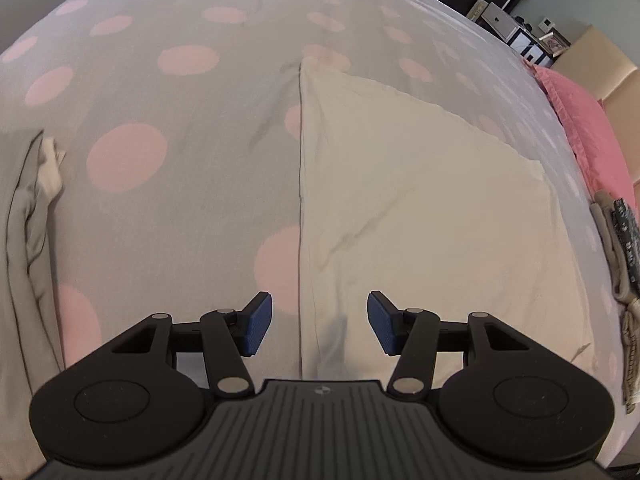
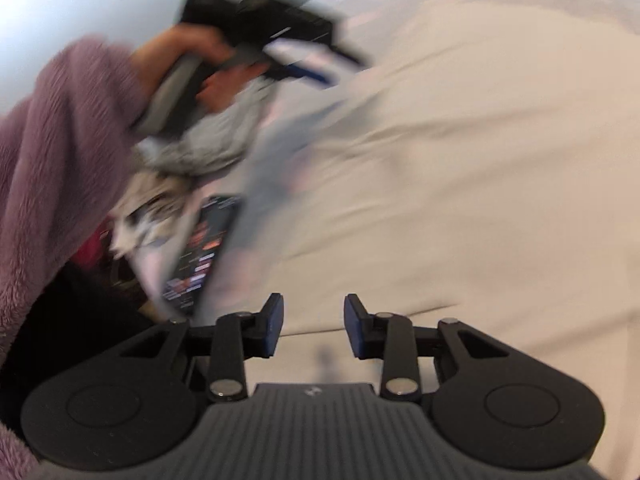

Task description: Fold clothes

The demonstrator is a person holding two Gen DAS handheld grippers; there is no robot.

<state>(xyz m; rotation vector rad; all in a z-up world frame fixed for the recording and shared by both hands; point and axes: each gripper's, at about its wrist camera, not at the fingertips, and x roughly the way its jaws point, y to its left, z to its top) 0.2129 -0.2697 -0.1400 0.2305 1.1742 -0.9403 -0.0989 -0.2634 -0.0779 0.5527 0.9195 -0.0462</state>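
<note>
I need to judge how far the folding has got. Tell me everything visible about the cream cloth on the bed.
The cream cloth is a plain, off-white woven-looking fabric lying flat on the grey bedsheet with pink dots. Its left side is a long straight edge, apparently a fold; its far edge slants away to the right and looks slightly wavy. Soft creases cross the surface. It rests only on the sheet. The left gripper hangs open above its near left edge, nothing between the pads.

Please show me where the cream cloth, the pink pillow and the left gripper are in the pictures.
cream cloth (image 1: 420, 200), left wrist view, on the flat middle of the folded panel.
pink pillow (image 1: 592, 136), left wrist view, on its top face at the bed's right edge.
left gripper (image 1: 320, 322), left wrist view, midway between its blue fingertips.
</note>
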